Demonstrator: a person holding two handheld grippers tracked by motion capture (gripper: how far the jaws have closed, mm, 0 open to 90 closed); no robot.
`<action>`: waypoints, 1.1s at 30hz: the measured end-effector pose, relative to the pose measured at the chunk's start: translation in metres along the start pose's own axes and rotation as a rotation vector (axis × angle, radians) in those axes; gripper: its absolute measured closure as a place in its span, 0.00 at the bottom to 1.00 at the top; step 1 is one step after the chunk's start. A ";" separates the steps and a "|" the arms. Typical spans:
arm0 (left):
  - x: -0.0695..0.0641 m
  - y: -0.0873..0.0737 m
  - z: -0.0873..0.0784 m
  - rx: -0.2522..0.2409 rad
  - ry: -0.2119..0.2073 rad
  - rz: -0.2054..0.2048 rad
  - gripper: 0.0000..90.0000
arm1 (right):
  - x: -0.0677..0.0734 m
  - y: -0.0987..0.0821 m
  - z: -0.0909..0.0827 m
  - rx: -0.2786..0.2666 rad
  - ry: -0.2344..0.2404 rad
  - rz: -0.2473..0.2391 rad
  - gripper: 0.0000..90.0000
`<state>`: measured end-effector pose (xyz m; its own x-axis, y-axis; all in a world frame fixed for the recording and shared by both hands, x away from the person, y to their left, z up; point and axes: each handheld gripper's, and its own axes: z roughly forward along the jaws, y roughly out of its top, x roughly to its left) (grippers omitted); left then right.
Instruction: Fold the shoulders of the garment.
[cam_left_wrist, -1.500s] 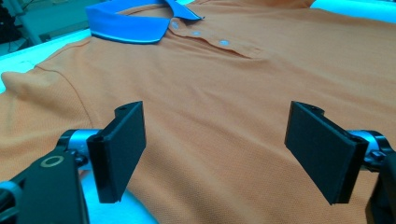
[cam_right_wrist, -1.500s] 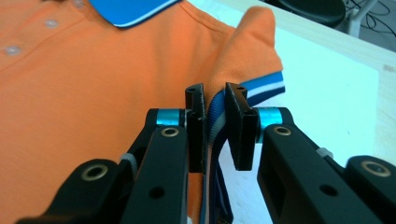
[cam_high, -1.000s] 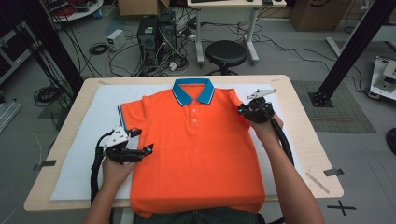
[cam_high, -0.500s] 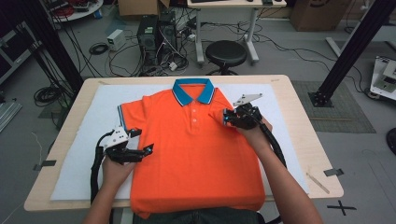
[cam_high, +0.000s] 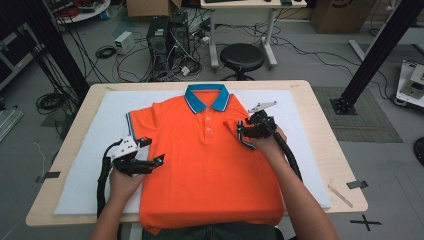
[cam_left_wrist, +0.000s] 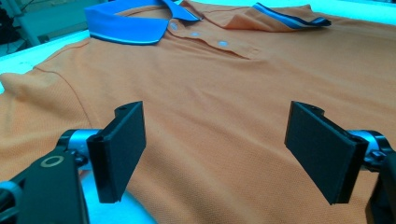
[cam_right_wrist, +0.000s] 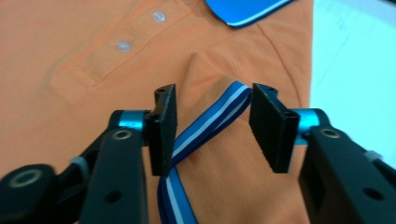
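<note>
An orange polo shirt (cam_high: 210, 165) with a blue collar (cam_high: 206, 97) lies flat, front up, on a white mat (cam_high: 95, 125). Its right sleeve is folded inward onto the chest. My right gripper (cam_high: 244, 135) hovers over that fold, and its jaws have just been opening. The blue-striped sleeve cuff (cam_right_wrist: 201, 133) lies loose between them in the right gripper view, and the right gripper (cam_right_wrist: 212, 126) is open. My left gripper (cam_high: 152, 151) rests at the shirt's left edge below the left sleeve (cam_high: 137, 125). In the left gripper view, the left gripper (cam_left_wrist: 217, 149) stands wide open over orange cloth (cam_left_wrist: 210, 84).
The mat covers most of a wooden table (cam_high: 325, 150). A strip of tape (cam_high: 340, 196) lies near the table's right front corner. Behind the table stand a black stool (cam_high: 242, 57), a computer tower (cam_high: 160, 37) and tangled cables on the floor.
My right gripper moved inward over the shirt, bringing the right sleeve onto the chest, and its jaws opened off the cuff. The left gripper stayed where it was.
</note>
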<state>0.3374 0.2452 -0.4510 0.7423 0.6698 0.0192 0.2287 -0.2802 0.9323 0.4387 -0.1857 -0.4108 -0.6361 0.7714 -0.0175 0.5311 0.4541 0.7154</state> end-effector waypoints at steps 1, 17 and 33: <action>0.000 0.000 0.000 0.000 0.000 0.000 0.23 | 0.000 -0.001 0.002 0.005 -0.004 0.009 0.54; 0.000 0.000 0.000 0.001 -0.003 -0.001 0.23 | -0.001 -0.009 0.027 0.067 0.051 0.041 0.93; 0.000 0.000 0.000 0.000 0.000 -0.004 0.23 | 0.049 0.000 -0.006 -0.041 0.062 -0.169 0.98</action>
<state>0.3377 0.2454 -0.4511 0.7414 0.6708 0.0157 0.2316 -0.2778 0.9323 0.4041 -0.1502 -0.4076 -0.7482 0.6562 -0.0977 0.3913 0.5554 0.7337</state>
